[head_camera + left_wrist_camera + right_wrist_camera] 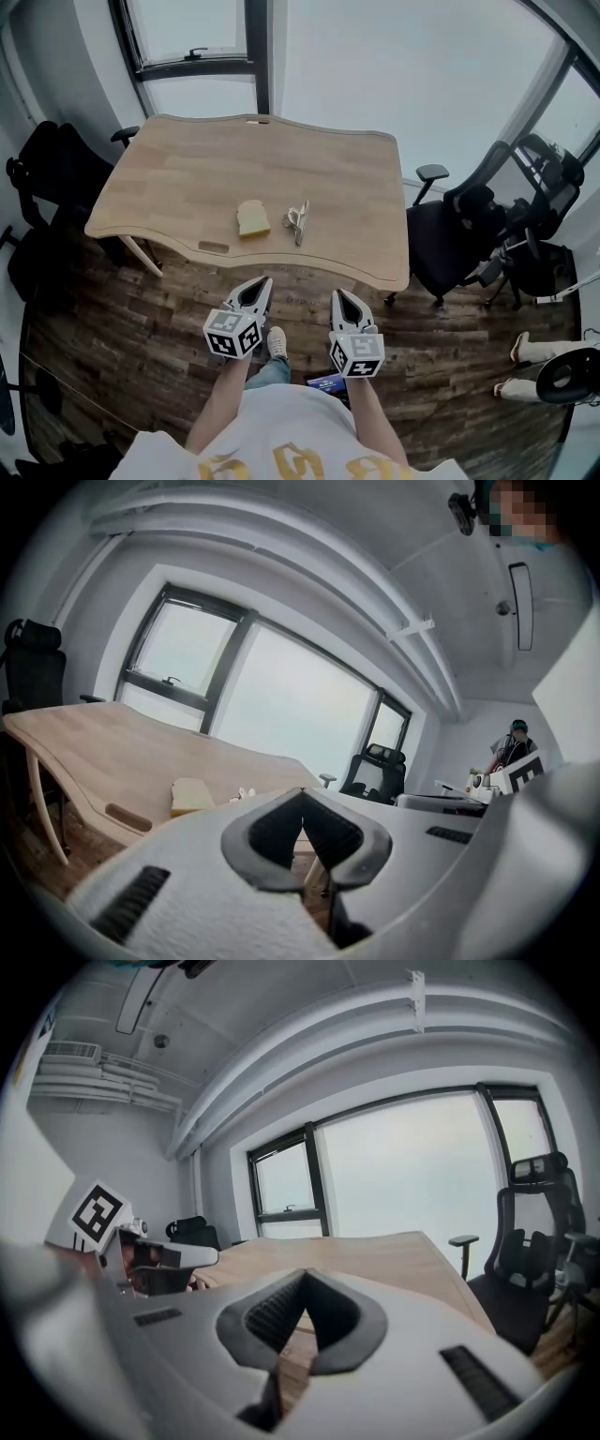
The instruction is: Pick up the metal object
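Nothing is done yet: the metal object (297, 221) lies on the bench (206, 159), and the left gripper (262, 283) and right gripper (339, 296) hang short of it, fingers (270, 832) shut tight on nothing.

in the head view we find the metal object (297, 221) too small to tell its kind. in the left gripper view only its pale tip shows above the left gripper (302, 792); in the right gripper view the right gripper (305, 1273) hides it. the person's white shirt (291, 422) is cut off by the bottom edge.
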### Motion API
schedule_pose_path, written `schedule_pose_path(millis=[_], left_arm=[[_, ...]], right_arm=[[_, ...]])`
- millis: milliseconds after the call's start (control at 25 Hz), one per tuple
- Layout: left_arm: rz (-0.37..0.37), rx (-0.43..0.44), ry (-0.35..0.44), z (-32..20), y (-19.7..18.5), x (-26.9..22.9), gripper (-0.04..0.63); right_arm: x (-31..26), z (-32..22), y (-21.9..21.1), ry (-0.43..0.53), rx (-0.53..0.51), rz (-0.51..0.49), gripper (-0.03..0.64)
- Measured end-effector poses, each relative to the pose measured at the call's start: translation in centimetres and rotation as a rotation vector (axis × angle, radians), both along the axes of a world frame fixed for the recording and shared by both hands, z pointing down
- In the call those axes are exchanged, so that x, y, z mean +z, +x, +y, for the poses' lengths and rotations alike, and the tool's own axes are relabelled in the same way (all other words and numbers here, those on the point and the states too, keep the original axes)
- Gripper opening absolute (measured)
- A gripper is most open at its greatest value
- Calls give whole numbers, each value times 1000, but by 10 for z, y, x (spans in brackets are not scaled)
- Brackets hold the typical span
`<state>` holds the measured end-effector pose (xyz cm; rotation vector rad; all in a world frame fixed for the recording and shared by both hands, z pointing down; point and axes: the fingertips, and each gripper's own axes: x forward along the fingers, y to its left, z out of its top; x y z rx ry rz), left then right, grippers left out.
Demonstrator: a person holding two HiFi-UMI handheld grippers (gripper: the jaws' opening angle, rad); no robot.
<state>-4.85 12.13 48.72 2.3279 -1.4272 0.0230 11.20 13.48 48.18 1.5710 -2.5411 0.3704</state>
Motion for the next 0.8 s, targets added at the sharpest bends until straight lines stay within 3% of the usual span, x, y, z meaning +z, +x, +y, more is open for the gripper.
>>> schedule_pose_path(millis=[440, 800], left_arm=[[34, 60, -57, -154, -33, 18, 20], [66, 93, -78, -214, -46, 31, 20]], right_arm=[[16, -140, -29, -69, 69, 21, 11], [32, -184, -40, -104, 118, 39, 11]])
